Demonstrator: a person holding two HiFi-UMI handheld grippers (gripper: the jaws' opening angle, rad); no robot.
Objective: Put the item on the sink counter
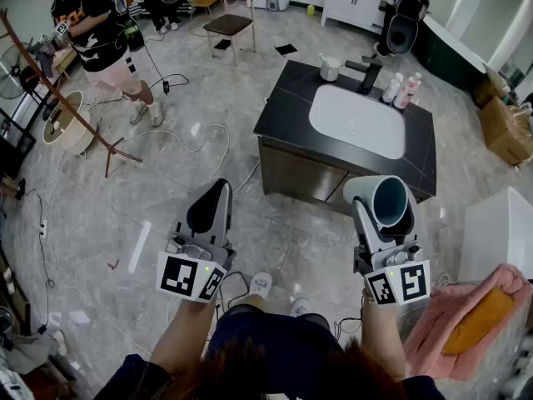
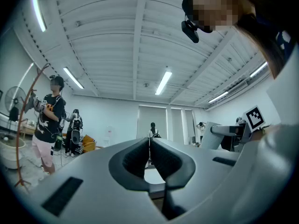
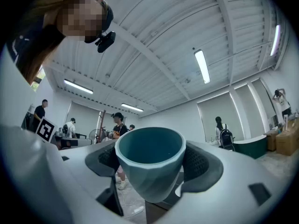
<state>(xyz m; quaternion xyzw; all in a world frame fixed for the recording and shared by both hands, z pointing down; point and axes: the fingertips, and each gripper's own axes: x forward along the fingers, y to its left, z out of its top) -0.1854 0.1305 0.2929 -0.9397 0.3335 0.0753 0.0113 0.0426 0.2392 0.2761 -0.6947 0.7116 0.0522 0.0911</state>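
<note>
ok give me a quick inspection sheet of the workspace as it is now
surface: dark sink counter with white basin.
job's things: teal cup held off the counter.
clutter: white mug, faucet and bottles at the counter's back edge.
grippers: left gripper shut, empty; right gripper closed on the teal cup.
cables: loose cables on the floor left of the counter.
surroundings: person, chair, pink towel.

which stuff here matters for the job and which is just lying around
Job: teal cup, gripped in the right claw; sink counter, where it goes.
Lying about: bottles and white container by the tap, pink towel, chair, shut empty left claw.
</note>
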